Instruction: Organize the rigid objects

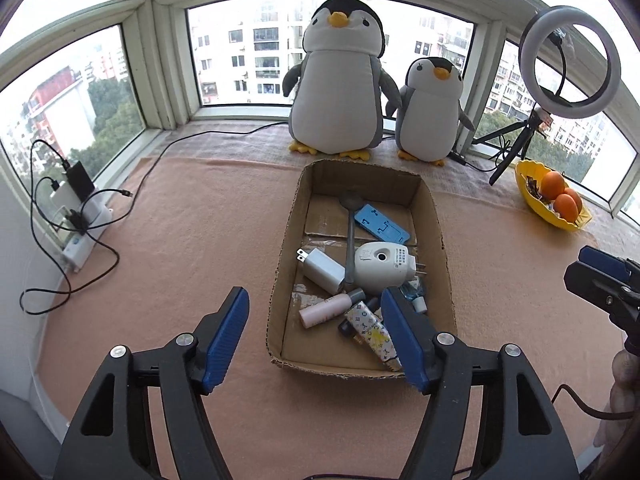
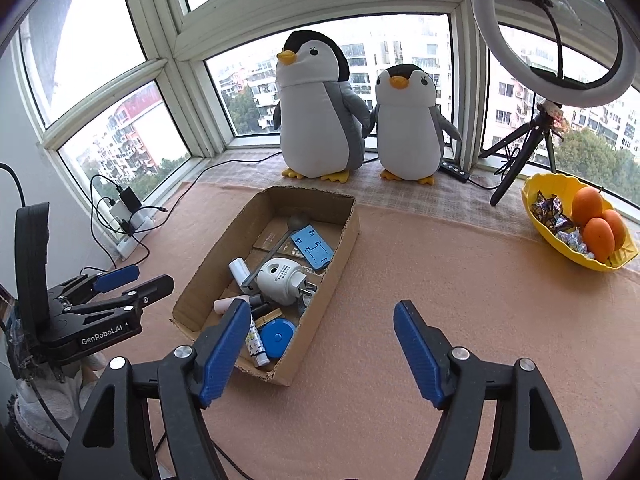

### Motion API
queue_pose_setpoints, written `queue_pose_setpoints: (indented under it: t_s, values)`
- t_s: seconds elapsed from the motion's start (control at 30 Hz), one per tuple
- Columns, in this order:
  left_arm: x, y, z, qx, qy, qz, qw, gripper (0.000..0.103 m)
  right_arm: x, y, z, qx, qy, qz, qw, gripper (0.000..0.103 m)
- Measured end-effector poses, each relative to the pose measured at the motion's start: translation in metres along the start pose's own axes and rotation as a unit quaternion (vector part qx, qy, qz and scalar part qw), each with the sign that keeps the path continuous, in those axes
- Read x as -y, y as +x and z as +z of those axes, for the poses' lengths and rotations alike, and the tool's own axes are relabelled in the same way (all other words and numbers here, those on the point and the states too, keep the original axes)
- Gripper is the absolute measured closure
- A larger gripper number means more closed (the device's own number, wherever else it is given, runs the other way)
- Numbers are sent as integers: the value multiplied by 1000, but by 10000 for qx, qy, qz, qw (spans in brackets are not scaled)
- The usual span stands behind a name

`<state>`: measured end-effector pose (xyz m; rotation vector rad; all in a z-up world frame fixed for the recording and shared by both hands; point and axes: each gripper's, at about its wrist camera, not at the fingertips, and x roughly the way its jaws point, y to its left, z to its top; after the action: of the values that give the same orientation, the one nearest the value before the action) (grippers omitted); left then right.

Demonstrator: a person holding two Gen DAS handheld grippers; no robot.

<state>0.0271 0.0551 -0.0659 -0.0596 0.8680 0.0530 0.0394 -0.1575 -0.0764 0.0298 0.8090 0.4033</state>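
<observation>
The cardboard box (image 1: 362,264) sat in the middle of the pink-covered desk (image 1: 180,240), already holding the small hard things: a spoon (image 1: 351,236), a blue phone stand (image 1: 383,223), a white charger (image 1: 322,270), a white plug-in device (image 1: 380,264), a pink tube (image 1: 326,310) and a blue round case (image 2: 277,336). Nothing loose lay on the desk around it, so the gathering looked largely done; only tidying inside the box seemed left. The left claw (image 1: 314,340) and the right claw (image 2: 320,346) both hung wide and empty near the box's near end.
</observation>
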Motion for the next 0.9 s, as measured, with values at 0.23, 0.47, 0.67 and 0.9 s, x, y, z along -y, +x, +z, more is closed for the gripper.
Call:
queue_pose_setpoints:
  t_s: [0.23, 0.47, 0.67, 0.9]
  values:
    - [16, -45, 7, 440, 62, 13, 9990, 26, 6, -38, -1, 331, 111, -172, 9992, 26]
    - [28, -73, 6, 662, 71, -12, 9978, 23, 6, -62, -7, 553, 116, -333, 9978, 20]
    - [35, -80, 0, 670, 67, -6, 9977, 23, 8, -68, -16, 604, 152, -420, 9972, 19]
    - [37, -84, -2, 700, 72, 23, 9975, 23, 9, -71, -17, 648, 150, -493, 9966, 19]
